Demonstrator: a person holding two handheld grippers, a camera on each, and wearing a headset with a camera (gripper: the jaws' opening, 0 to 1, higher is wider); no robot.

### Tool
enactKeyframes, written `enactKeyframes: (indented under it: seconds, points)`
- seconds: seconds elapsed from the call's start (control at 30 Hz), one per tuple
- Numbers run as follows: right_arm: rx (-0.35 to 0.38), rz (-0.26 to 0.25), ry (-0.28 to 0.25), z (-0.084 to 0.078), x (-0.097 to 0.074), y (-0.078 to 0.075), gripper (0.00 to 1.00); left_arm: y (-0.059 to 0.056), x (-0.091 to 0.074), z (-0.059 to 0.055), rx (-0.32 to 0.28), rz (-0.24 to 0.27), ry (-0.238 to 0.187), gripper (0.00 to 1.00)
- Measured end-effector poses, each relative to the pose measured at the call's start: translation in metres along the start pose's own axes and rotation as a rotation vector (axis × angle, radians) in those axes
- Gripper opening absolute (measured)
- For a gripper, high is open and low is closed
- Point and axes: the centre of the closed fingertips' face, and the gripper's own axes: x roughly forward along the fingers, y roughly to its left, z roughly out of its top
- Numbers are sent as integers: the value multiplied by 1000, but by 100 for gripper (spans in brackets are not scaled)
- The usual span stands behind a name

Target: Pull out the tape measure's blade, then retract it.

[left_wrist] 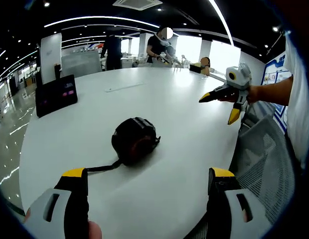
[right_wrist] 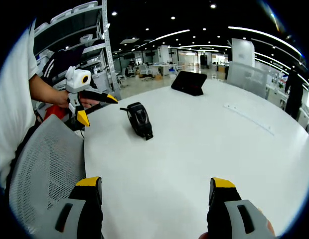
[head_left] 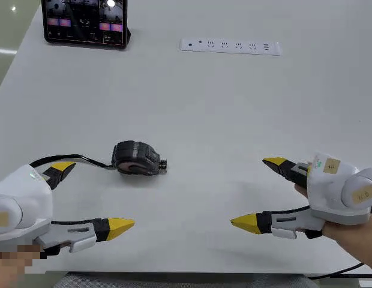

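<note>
A black tape measure (head_left: 137, 159) lies on the white table (head_left: 222, 108), its blade tip facing right and a black cord trailing off to the left. My left gripper (head_left: 93, 198) sits at the near left, open, with the tape measure (left_wrist: 135, 141) just ahead of its yellow-tipped jaws. My right gripper (head_left: 261, 192) is at the near right, open and holding nothing, well apart from the tape measure (right_wrist: 139, 119). In the left gripper view the right gripper (left_wrist: 222, 105) shows at the far right; in the right gripper view the left gripper (right_wrist: 97, 107) shows at the left.
A dark tablet (head_left: 85, 23) stands at the far left of the table and a white power strip (head_left: 230, 46) lies at the back middle. A grey mesh chair (right_wrist: 40, 169) is by the table's near edge. People stand in the room behind (left_wrist: 159, 45).
</note>
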Motion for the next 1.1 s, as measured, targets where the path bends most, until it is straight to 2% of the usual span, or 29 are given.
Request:
enactKeyframes:
  seconds: [0.2, 0.63, 0.7, 0.73, 0.93, 1.1]
  points:
    - [13, -4, 6, -3, -6, 0, 84, -2, -4, -2, 14, -17, 0, 98]
    - [27, -27, -20, -6, -16, -3, 91, 0, -9, -5, 38, -32, -3, 99]
    - [42, -27, -38, -5, -17, -3, 93, -5, -10, -4, 33, -57, -18, 99]
    - [40, -28, -38, -5, -17, -3, 93, -4, -11, -4, 44, -52, -22, 99]
    - [43, -34, -37, -7, -18, -4, 93, -6, -10, -8, 70, -68, -4, 99]
    - [50, -34, -41, -8, -21, -4, 93, -5, -11, -9, 65, -71, -5, 99]
